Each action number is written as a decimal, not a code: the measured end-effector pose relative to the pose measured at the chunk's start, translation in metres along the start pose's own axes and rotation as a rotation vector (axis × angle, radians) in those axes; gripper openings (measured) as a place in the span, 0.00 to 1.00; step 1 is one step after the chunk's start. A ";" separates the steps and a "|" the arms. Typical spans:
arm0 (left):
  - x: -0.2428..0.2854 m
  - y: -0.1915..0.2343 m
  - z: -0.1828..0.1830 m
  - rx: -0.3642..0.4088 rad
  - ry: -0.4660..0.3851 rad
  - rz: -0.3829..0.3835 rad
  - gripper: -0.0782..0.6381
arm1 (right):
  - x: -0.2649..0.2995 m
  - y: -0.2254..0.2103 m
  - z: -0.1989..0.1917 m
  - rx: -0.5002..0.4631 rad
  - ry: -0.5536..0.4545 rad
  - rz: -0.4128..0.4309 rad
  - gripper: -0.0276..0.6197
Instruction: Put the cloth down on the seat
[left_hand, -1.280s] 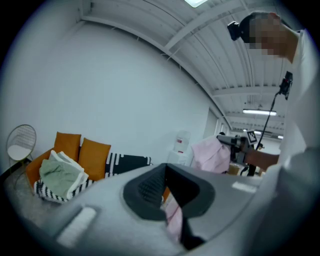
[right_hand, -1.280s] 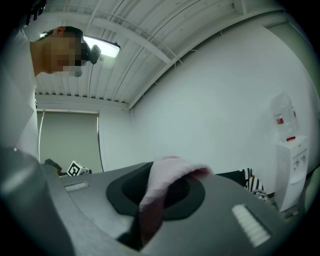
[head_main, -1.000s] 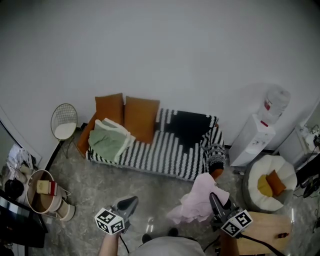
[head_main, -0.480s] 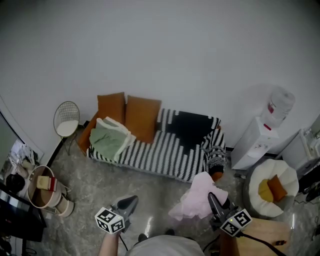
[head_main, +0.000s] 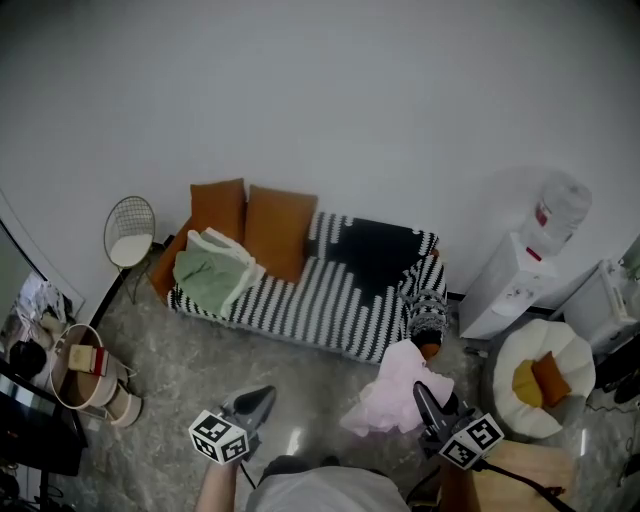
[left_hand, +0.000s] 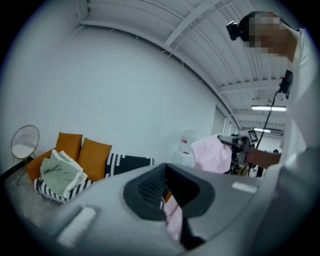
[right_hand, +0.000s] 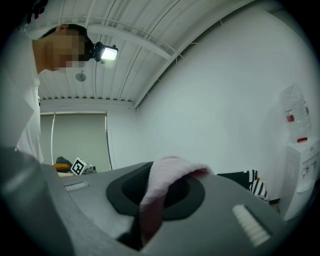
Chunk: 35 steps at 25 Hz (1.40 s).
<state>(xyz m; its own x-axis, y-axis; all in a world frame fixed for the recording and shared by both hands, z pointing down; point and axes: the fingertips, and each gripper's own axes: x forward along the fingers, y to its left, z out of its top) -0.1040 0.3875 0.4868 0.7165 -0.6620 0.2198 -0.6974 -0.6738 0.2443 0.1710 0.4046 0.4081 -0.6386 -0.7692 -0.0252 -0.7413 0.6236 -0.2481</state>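
A pink cloth (head_main: 393, 393) hangs in a bunch from my right gripper (head_main: 424, 396), which is shut on it, in front of the sofa's right end. In the right gripper view the pink cloth (right_hand: 169, 173) drapes over the right gripper (right_hand: 160, 195) and fills the gap between its jaws. The sofa (head_main: 318, 297) has a black-and-white striped seat. My left gripper (head_main: 256, 404) hovers over the floor before the sofa, jaws together, with nothing in them. From the left gripper view the pink cloth (left_hand: 212, 154) shows at right and the sofa (left_hand: 119, 163) at left.
Two orange cushions (head_main: 276, 231) and a folded green cloth (head_main: 209, 273) fill the sofa's left end; a black throw (head_main: 375, 251) covers its right back. A wire chair (head_main: 129, 240) stands left, a basket (head_main: 78, 371) at lower left, a water dispenser (head_main: 518, 277) and a white round seat (head_main: 541, 345) right.
The head view has shifted a little, so the sofa sits slightly further left. Both grippers and the pink cloth hold about the same places.
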 end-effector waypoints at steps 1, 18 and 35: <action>0.004 -0.001 -0.001 -0.001 0.001 -0.001 0.11 | -0.001 -0.004 0.000 0.001 0.000 -0.002 0.11; 0.059 0.026 0.005 -0.003 0.041 -0.064 0.11 | 0.018 -0.042 -0.001 0.043 -0.014 -0.055 0.11; 0.126 0.134 0.041 0.003 0.081 -0.137 0.11 | 0.121 -0.088 0.004 0.069 -0.021 -0.138 0.11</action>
<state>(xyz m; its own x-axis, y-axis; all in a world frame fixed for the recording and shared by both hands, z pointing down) -0.1077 0.2005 0.5085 0.8036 -0.5352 0.2604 -0.5931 -0.7570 0.2744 0.1603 0.2563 0.4227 -0.5262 -0.8503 -0.0062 -0.8057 0.5010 -0.3160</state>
